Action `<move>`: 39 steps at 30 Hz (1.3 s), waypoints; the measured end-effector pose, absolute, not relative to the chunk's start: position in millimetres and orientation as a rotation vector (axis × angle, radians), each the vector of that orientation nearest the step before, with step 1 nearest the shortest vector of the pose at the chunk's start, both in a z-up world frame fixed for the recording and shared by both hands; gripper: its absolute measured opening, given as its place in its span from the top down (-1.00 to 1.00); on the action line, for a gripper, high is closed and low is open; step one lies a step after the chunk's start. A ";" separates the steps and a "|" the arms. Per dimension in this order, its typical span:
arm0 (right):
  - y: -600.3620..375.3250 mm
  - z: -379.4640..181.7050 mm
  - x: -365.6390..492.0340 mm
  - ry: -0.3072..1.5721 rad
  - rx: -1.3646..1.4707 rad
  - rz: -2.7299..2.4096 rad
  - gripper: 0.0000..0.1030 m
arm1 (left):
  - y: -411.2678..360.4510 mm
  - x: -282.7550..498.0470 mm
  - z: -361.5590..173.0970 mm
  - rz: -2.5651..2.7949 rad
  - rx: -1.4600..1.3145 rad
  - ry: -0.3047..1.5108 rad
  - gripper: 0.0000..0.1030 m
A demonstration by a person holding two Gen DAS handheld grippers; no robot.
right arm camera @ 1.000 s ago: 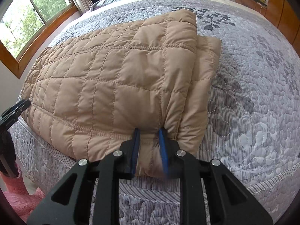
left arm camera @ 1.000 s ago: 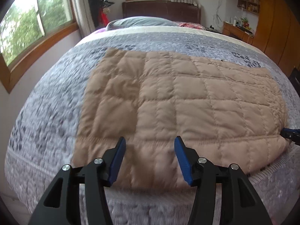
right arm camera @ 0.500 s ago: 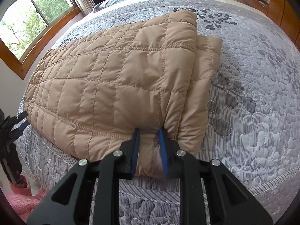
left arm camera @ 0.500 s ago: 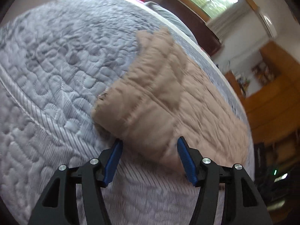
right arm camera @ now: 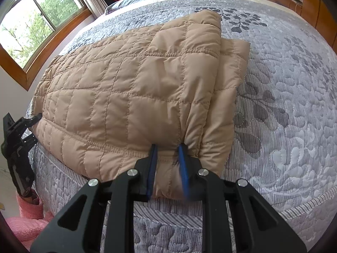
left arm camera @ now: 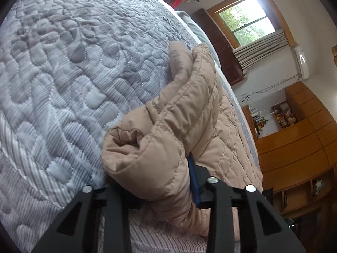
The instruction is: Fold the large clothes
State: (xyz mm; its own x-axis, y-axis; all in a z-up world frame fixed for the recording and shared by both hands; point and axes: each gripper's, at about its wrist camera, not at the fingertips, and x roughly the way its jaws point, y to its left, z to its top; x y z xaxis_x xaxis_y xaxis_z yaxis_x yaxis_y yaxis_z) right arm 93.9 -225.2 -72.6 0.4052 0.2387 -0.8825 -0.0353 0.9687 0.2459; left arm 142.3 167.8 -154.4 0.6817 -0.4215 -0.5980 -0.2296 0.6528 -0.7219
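Note:
A tan quilted jacket (right arm camera: 137, 84) lies folded flat on the grey floral bedspread (right arm camera: 284, 84), reaching the bed's near edge. My right gripper (right arm camera: 167, 156) is shut on its near hem, beside the folded right edge. My left gripper (right arm camera: 36, 128) is at the jacket's left end. In the left wrist view the jacket's corner (left arm camera: 147, 158) bulges up between the left gripper's (left arm camera: 153, 179) closing jaws. One blue pad (left arm camera: 192, 181) presses into the fabric and the other finger is hidden beneath it.
The bedspread (left arm camera: 63, 63) stretches far beyond the jacket. A pink cloth (right arm camera: 21, 221) sits low beside the bed. Windows (right arm camera: 31, 27) are on the left wall, and wooden cabinets (left arm camera: 294, 147) stand along the far side.
My left gripper rolled over, dropped to the jacket's left corner and closed from wide open onto the fabric. The right gripper kept still with its hold on the hem.

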 end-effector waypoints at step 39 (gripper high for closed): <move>-239.7 -71.5 99.7 1.174 0.284 0.209 0.63 | -84.4 137.1 -40.5 -0.731 0.009 0.758 0.73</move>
